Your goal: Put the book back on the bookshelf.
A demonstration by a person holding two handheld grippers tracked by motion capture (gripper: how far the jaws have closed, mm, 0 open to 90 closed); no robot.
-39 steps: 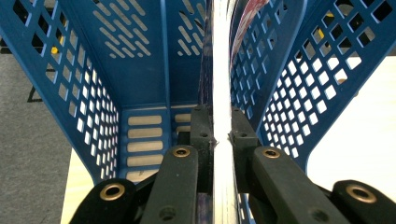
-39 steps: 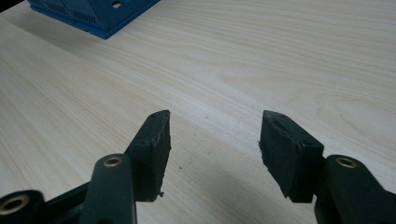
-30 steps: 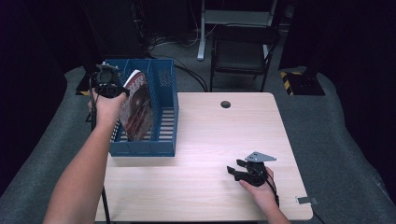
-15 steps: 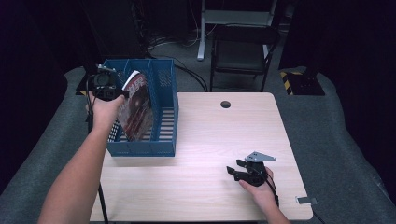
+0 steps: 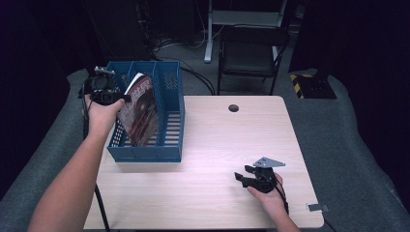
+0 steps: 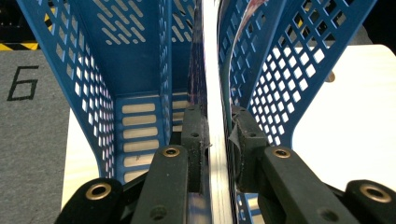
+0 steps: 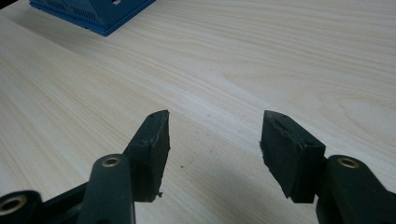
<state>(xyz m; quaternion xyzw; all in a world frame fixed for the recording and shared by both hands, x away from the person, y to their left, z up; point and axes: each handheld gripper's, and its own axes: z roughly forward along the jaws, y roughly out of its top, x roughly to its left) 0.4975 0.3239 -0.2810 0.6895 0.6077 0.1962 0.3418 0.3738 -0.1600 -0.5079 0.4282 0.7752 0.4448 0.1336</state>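
Between the jaws of the left gripper (image 6: pixel 215 140) stands a magazine (image 6: pixel 215 93), its white page edges running straight up the middle of the left gripper view. The jaws have just been opening: the left-hand pad sits against the cover, while a thin gap shows between the right-hand pad and the pages, so the grip looks loosened rather than clamped. The magazine stands on edge inside a blue perforated file basket (image 6: pixel 140 56), tilted, with its glossy dark red cover facing the person in the high view (image 5: pixel 140 113). Just beyond the gripper's tips the basket's slotted floor and a dividing wall are visible, and its latticed side wall rises close on the right. From above, the left gripper (image 5: pixel 113 96) is at the basket's (image 5: pixel 171 121) far left rim, at the magazine's top edge, held by the left hand (image 5: pixel 101 113).

Well apart from this, near the table's (image 5: pixel 217 140) front right edge, the right gripper (image 5: pixel 244 176) rests low over the pale wood, held by the right hand (image 5: pixel 268 193). Its jaws stand wide with nothing between them (image 7: pixel 215 140); bare tabletop lies ahead of them.
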